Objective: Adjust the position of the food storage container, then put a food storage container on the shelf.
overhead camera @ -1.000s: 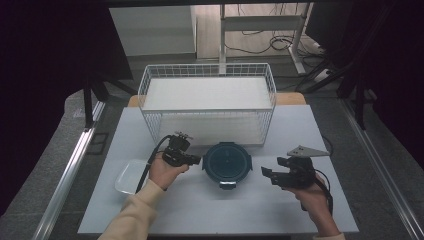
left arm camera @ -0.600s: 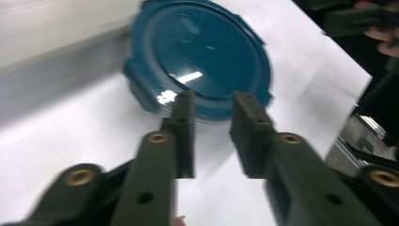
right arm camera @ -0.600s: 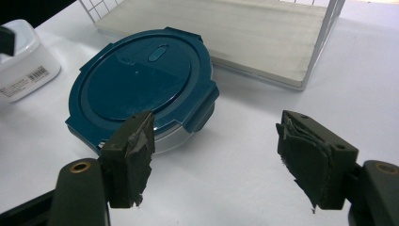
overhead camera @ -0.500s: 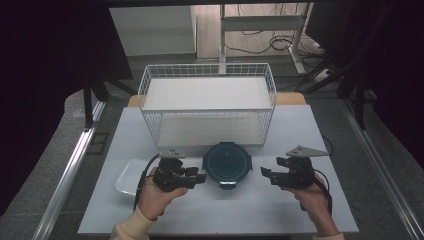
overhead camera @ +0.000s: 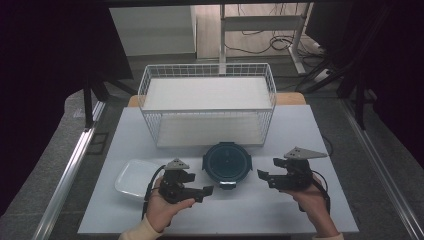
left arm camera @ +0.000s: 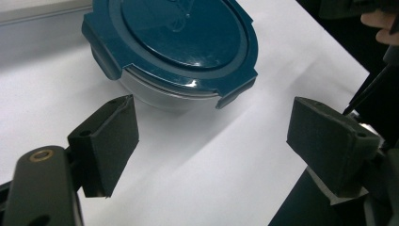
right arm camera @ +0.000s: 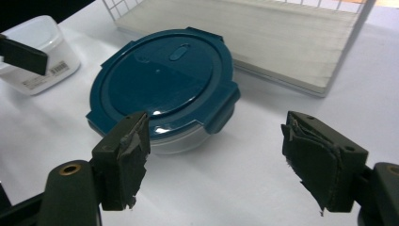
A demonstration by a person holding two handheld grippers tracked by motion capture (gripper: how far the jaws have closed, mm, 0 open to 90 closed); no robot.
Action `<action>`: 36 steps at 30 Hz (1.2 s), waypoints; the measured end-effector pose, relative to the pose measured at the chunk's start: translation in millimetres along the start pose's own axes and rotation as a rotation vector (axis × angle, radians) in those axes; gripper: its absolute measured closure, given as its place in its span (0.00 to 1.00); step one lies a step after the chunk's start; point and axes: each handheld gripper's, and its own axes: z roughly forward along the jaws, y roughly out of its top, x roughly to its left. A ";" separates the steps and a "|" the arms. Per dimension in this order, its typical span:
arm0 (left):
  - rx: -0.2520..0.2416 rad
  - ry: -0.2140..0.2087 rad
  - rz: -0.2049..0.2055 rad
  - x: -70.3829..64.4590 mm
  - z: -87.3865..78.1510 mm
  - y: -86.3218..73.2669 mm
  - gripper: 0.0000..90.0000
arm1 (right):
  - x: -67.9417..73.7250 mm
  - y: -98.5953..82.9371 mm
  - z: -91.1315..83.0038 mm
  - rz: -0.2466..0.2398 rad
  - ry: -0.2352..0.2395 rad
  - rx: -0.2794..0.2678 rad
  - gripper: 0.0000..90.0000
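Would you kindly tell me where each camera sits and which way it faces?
High view: above the person's side, looking forward and down at the table; forearms, left gripper, right gripper.
Left gripper view: on that gripper, facing the round container; open fingers.
Right gripper view: likewise; open fingers.
All share the container.
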 end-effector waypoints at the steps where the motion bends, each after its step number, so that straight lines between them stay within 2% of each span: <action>1: -0.001 0.004 0.000 1.6 -0.6 0.2 0.18 | 0.5 0.2 0.4 -0.001 0.007 0.000 0.25; 9: -0.034 0.024 0.003 8.7 -10.8 4.3 0.18 | -2.0 0.6 -0.4 0.010 0.031 0.001 0.24; 13: -0.045 0.032 -0.006 10.0 -12.3 8.5 0.18 | -2.2 2.7 -0.8 0.033 0.053 0.009 0.20; 18: -0.019 0.040 0.009 9.1 -4.1 16.8 0.18 | 1.2 4.2 2.4 0.045 0.068 0.047 0.15; 22: 0.001 0.034 0.005 8.9 3.2 24.6 0.18 | 2.3 6.6 4.5 0.061 0.078 0.054 0.13; 36: 0.005 0.015 -0.058 20.5 14.2 39.4 0.16 | 7.2 21.0 17.6 0.116 0.101 0.053 0.10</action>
